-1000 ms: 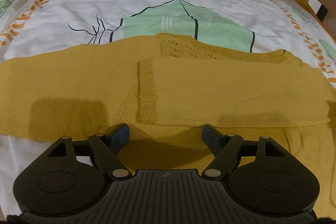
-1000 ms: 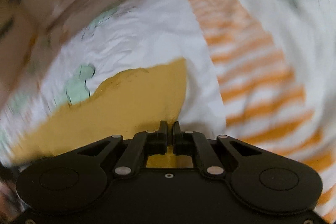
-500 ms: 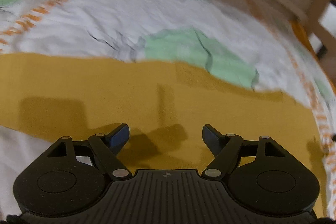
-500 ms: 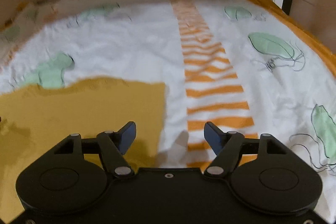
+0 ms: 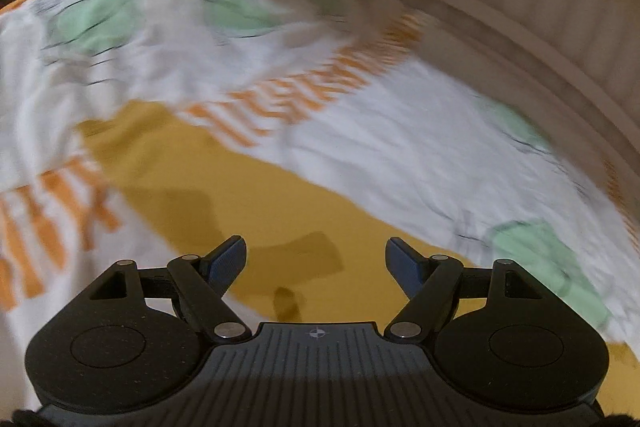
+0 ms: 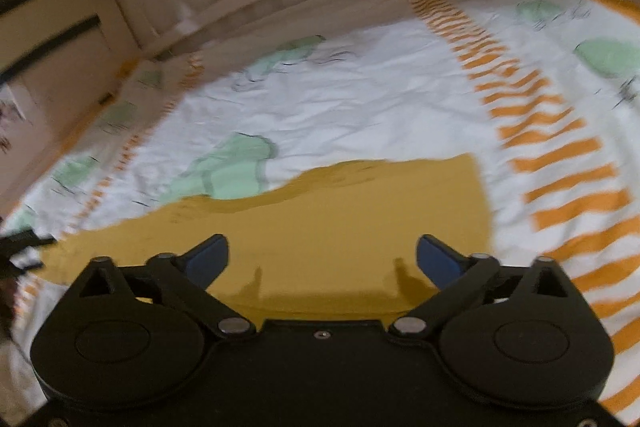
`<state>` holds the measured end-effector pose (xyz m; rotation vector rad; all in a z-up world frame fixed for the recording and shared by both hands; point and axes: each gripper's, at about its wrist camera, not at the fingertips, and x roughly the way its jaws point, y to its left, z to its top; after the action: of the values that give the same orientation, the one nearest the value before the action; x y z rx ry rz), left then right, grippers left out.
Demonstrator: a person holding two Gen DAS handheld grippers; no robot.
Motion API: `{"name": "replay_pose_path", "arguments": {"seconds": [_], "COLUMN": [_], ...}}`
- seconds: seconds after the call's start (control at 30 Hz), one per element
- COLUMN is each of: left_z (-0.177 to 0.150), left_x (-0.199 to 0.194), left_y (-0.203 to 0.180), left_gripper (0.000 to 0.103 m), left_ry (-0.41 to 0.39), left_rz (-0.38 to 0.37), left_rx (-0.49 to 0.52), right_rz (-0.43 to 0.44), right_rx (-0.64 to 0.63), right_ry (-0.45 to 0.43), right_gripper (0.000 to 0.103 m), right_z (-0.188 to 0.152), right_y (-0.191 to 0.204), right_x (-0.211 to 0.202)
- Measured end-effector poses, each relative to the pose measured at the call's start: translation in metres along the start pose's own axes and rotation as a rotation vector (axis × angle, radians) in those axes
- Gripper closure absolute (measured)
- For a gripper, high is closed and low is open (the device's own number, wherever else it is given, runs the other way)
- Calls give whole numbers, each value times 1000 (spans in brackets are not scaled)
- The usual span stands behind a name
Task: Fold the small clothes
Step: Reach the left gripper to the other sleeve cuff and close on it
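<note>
In the left wrist view we held the left gripper (image 5: 316,255) spread and empty over the mustard garment (image 5: 256,195), judged soft, light and best pinched at an edge, while in the right wrist view the right gripper (image 6: 322,259), likewise spread, hovered above that flat garment (image 6: 340,223) on the bedsheet (image 6: 360,99).

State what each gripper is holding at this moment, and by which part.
Nothing is held. The left gripper and the right gripper both stand open and empty above the yellow garment, which lies flat on the bedsheet.
</note>
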<state>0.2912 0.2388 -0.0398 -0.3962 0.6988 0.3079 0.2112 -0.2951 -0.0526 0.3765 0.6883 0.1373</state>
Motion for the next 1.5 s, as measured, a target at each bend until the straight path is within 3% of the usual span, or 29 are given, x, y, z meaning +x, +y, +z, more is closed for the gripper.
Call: {"name": "replay_pose_path", "arguments": {"seconds": [0.13,0.27,0.37,0.67,0.93,0.97,1.0,1.03,1.1,1.27,1.4,1.5], "left_z": [9,16,21,30,37,38,39,39,40,41,48,50], "left_x": [0,1,2,31,57,57,57,58,63,56,39,26], "left_y": [35,61,79,122,138,138,139,139,140,118,82,45], "left_gripper": [28,28,28,28,29,30,44,65,90,94,94,94], "left_ry": [-17,-56,-95,-98,-84,-89,-94,-90,-60,-67,-101,-117], "left_rz": [51,69,87,105,51,36,10,-13,-40,-42,-119,-188], "left_rx": [-84,-175,-223,-323,-310,-310,-316,-327,-351,-302,-249,-169], "right_rz": [51,-10,74,117,149,147,145,144,140,140,161,130], "right_rx": [85,154,160,64,-8,-7,-4,-1,2,13,47,77], "right_ry": [-13,21,91,171,196,200,201,201,205,211,230,210], "right_gripper": [0,0,0,0,0,0,0,0,0,0,0,0], "right_z": [-18,-37,-53,-87,-96,-96,-96,-97,-97,-94,-87,-77], "right_y": [26,59,74,130,161,162,162,162,163,160,144,124], "right_x": [3,14,22,50,58,58,58,58,57,57,53,44]}}
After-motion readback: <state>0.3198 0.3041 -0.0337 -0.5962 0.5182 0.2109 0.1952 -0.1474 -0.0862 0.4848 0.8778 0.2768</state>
